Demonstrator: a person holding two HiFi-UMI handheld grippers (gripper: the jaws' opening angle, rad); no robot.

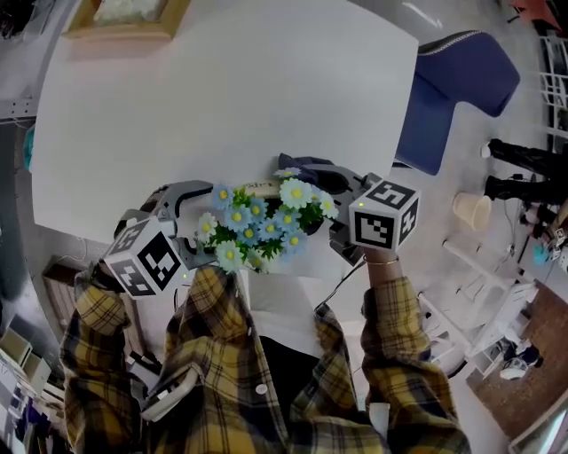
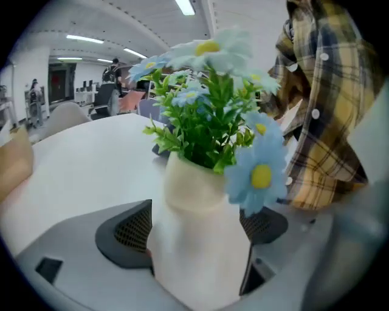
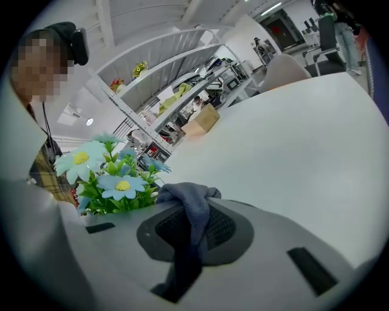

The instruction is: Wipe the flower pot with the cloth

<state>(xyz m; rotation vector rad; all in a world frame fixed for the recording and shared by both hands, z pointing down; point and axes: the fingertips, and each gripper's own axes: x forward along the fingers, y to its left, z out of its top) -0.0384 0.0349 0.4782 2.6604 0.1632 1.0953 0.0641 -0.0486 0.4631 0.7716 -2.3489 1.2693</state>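
Observation:
A cream flower pot (image 2: 197, 237) with blue and white artificial daisies (image 1: 257, 222) is held near the table's front edge. My left gripper (image 2: 194, 234) is shut on the pot, its dark pads pressed to both sides. My right gripper (image 3: 188, 228) is shut on a grey-blue cloth (image 3: 189, 209), which bunches above the jaws and hangs down between them. In the head view the cloth (image 1: 306, 167) shows just behind the flowers, with the right gripper (image 1: 342, 208) to the pot's right and the left gripper (image 1: 182, 222) to its left. The pot itself is mostly hidden under the blooms there.
The white table (image 1: 222, 97) stretches away behind the pot. A wooden-framed tray (image 1: 124, 18) sits at its far left corner. A blue chair (image 1: 453, 89) stands to the right of the table, and a paper cup (image 1: 470, 210) lies on the floor.

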